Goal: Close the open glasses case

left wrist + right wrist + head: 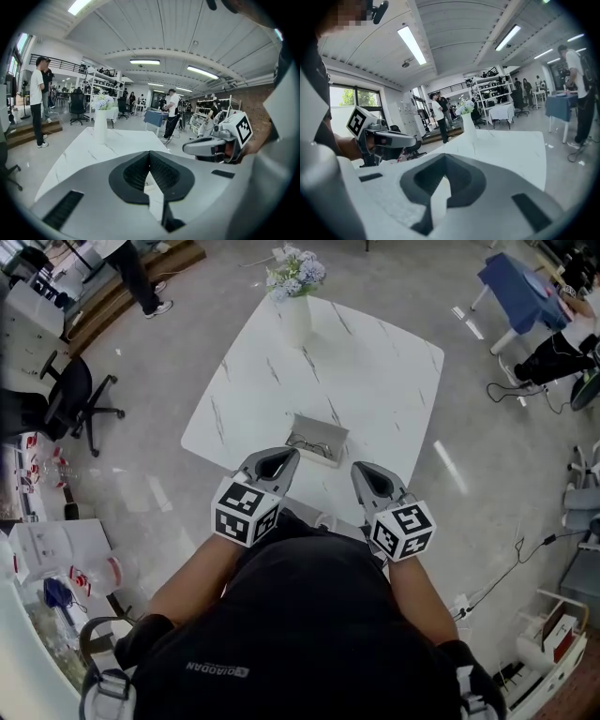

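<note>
Both empty and pinched together: left gripper (279, 461), right gripper (367, 478). Glasses case (317, 440) sits open, so we're at approach; next we reach lid, fold down.

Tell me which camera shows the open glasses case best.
The head view: the glasses case lies open on the white table, glasses inside, just ahead of the left tool and right tool. Neither the left gripper view nor the right gripper view shows it; each tool's own body blocks the near tabletop.
</note>
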`<action>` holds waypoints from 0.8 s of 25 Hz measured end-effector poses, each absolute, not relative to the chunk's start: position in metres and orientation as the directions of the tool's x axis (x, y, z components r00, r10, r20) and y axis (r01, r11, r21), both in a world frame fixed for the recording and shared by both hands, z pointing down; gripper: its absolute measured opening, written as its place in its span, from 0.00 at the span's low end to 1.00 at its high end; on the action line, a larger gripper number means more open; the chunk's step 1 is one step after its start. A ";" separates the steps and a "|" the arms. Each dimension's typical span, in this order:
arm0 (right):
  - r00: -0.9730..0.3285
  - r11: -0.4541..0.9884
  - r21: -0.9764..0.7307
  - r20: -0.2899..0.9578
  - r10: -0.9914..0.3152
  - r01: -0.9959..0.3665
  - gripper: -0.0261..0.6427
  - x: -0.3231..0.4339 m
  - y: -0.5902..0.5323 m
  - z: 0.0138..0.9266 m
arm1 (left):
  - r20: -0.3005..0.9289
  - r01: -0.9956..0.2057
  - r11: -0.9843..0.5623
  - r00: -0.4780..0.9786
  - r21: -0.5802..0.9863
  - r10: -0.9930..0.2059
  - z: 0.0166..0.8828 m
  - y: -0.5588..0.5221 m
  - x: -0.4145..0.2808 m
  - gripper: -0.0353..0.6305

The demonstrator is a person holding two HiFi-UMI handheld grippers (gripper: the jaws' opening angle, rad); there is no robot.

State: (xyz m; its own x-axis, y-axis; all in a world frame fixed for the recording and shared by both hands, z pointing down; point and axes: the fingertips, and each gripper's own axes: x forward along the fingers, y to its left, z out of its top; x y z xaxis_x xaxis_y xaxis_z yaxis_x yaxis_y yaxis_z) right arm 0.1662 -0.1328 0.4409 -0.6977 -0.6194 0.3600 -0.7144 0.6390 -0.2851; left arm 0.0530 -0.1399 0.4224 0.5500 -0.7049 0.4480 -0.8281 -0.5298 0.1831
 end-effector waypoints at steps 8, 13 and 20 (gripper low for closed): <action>-0.651 0.577 -0.303 0.355 -0.670 -0.759 0.04 0.155 -0.153 0.437 | 0.457 -0.769 -0.603 0.623 0.212 -0.635 0.423 -0.159 0.053 0.06; -0.601 0.527 -0.289 0.356 -0.715 -0.799 0.04 0.145 -0.157 0.430 | 0.446 -0.734 -0.658 0.652 0.170 -0.612 0.412 -0.176 0.037 0.06; -0.537 0.472 -0.256 0.385 -0.750 -0.844 0.04 0.137 -0.154 0.433 | 0.458 -0.703 -0.689 0.679 0.178 -0.574 0.424 -0.178 0.017 0.06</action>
